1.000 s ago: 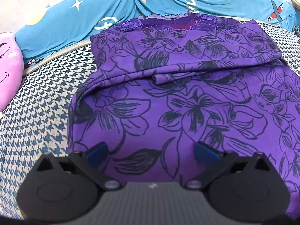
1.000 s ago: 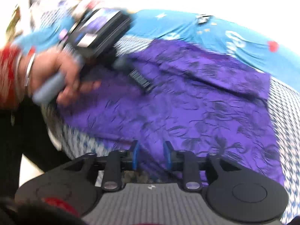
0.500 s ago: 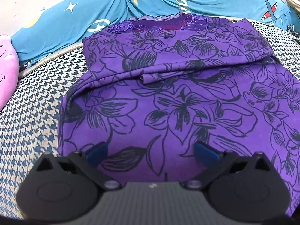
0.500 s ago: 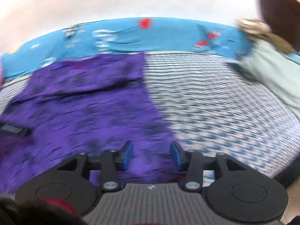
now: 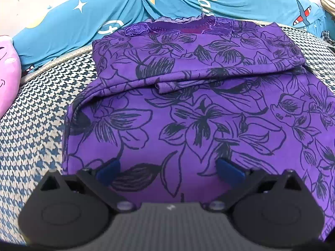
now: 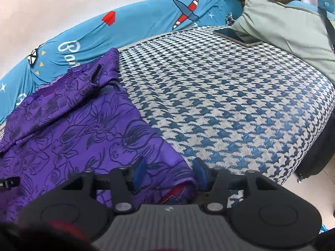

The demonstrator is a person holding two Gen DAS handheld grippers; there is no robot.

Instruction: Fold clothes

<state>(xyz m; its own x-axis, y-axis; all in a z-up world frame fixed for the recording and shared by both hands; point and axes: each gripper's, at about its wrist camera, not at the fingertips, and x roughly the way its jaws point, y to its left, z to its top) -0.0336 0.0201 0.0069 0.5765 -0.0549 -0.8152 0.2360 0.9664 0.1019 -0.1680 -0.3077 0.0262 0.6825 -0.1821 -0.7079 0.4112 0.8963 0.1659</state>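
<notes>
One purple garment [image 5: 201,113] with a black flower print lies flat on the houndstooth bed cover [image 6: 230,96]; its upper part is folded down, and its lace neckline touches the blue sheet [image 5: 69,23] behind. On this sheet white script letters can be read as "Ba", the rest hidden by the garment, and there are a red-and-blue plane, stars and triangles. The left gripper [image 5: 169,168] stands with its blue pads wide apart above the near hem, nothing between them. The right gripper [image 6: 170,172] is at the garment's near right corner; its jaws are closing, with the corner's edge between the pads. A phone [image 6: 236,36] lies beside a pale green pillow [image 6: 293,33]. A pink cushion [image 5: 7,73] is at left.
</notes>
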